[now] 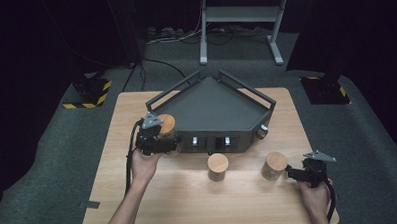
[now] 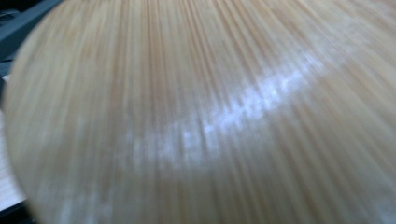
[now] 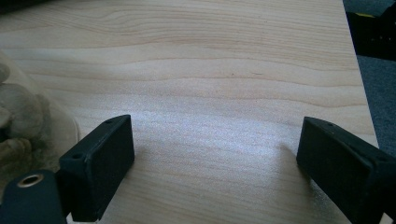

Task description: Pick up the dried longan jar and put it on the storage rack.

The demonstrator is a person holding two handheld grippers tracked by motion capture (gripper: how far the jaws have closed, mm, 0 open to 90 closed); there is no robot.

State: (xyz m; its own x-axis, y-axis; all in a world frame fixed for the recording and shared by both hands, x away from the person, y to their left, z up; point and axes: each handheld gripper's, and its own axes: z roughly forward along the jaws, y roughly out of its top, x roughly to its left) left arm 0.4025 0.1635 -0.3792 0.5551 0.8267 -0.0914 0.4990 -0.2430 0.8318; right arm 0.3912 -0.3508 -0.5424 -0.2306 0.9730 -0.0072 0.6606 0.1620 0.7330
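Observation:
My left gripper (image 1: 161, 138) is shut on a glass jar with a round wooden lid (image 1: 168, 123), held just above the table at the left front corner of the dark grey tray (image 1: 211, 109). In the left gripper view the lid's wood grain (image 2: 201, 116) sits blurred right against the camera. Two more wooden-lidded jars stand on the table in front of the tray, one in the middle (image 1: 218, 166) and one further right (image 1: 274, 165). My right gripper (image 1: 291, 173) rests low just right of that jar, open, with bare tabletop between its fingertips (image 3: 215, 154). The jar's glass side (image 3: 28, 121) shows at the left.
The tray has raised rails, and a front panel with two small switches (image 1: 210, 141) and a knob (image 1: 262, 132). The table's right edge (image 3: 359, 93) lies close to my right gripper. On the floor stand a metal frame (image 1: 241, 20) and two yellow-and-black-striped bases (image 1: 88, 93).

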